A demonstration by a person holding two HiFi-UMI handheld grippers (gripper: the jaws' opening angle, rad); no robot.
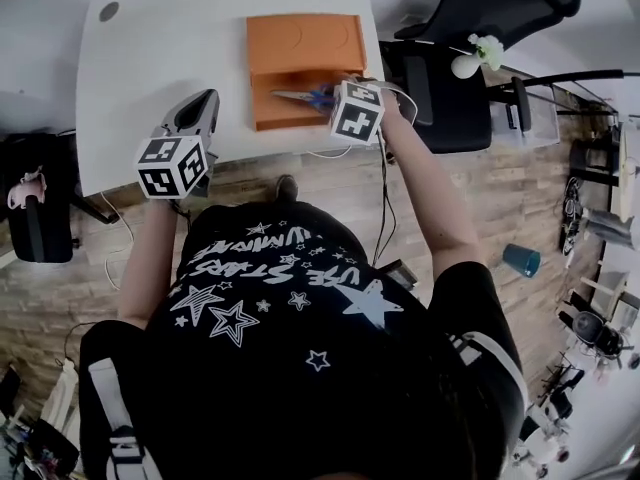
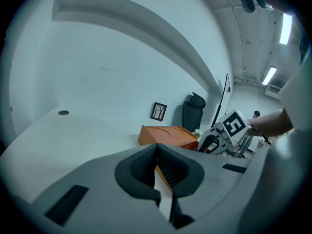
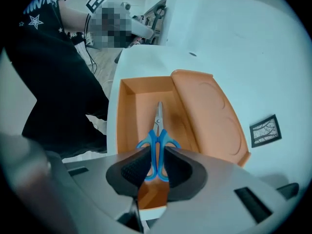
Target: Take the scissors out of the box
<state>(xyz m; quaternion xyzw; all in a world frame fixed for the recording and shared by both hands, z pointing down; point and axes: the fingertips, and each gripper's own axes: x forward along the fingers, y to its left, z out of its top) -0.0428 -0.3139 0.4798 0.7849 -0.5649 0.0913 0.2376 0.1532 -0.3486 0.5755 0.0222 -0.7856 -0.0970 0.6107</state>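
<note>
Scissors (image 3: pixel 157 140), blue-handled, clamped by the handles in right gripper (image 3: pixel 155 172), blades pointing into open orange box (image 3: pixel 127 116) at near right of white bench (image 1: pixel 180 58). Well to the left, left gripper (image 2: pixel 156 152), jaws closed together, empty, above near edge.

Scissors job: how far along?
Done: the box is open and the right hand-held gripper is shut on the scissors by the blue handles. In hand: scissors, blades pointing into the box. Left: bring them clear of the box. The left hand-held gripper is shut, empty.
</note>
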